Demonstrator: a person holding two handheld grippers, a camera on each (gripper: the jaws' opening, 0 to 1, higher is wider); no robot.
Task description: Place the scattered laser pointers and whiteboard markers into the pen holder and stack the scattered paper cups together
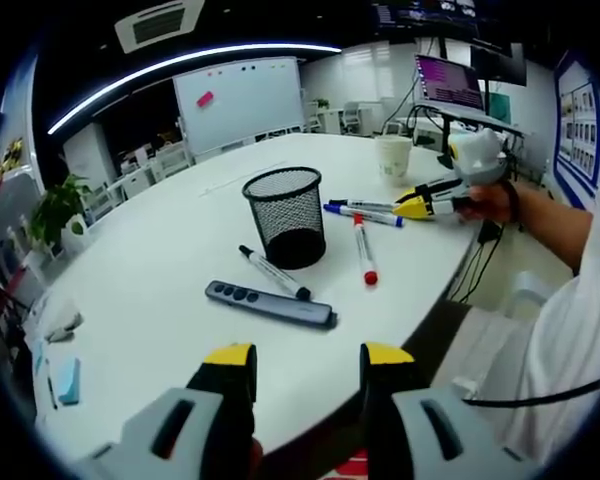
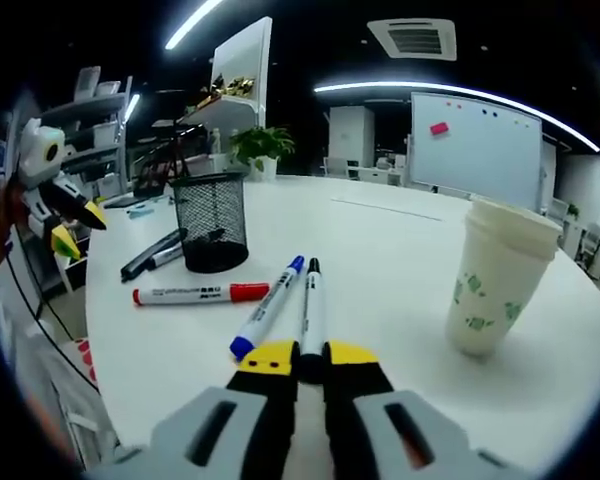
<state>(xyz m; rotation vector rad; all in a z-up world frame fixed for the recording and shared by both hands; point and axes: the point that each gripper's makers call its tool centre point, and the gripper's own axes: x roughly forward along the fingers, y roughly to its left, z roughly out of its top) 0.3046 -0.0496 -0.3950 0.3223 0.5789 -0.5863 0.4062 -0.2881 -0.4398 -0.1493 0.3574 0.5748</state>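
In the left gripper view, the left hand-held gripper [image 1: 305,368] hangs open over the white surface [image 1: 160,260]. A grey laser pointer [image 1: 270,303] lies near it, beside a black marker [image 1: 274,272] and the mesh pen holder [image 1: 286,216].

In the right gripper view, the right hand-held gripper [image 2: 308,360] pinches a second black marker [image 2: 312,300], next to a blue marker [image 2: 268,306]. The paper cups [image 2: 495,275] stand stacked. A red marker [image 2: 200,293] lies near the holder.

Your right gripper view: the mesh pen holder [image 2: 211,220] stands on the table [image 2: 400,250]; one marker [image 2: 200,293] lies before it, two markers [image 2: 290,300] lie side by side nearer you, cup stack [image 2: 495,275] to their right, laser pointer [image 2: 152,253] left of holder.
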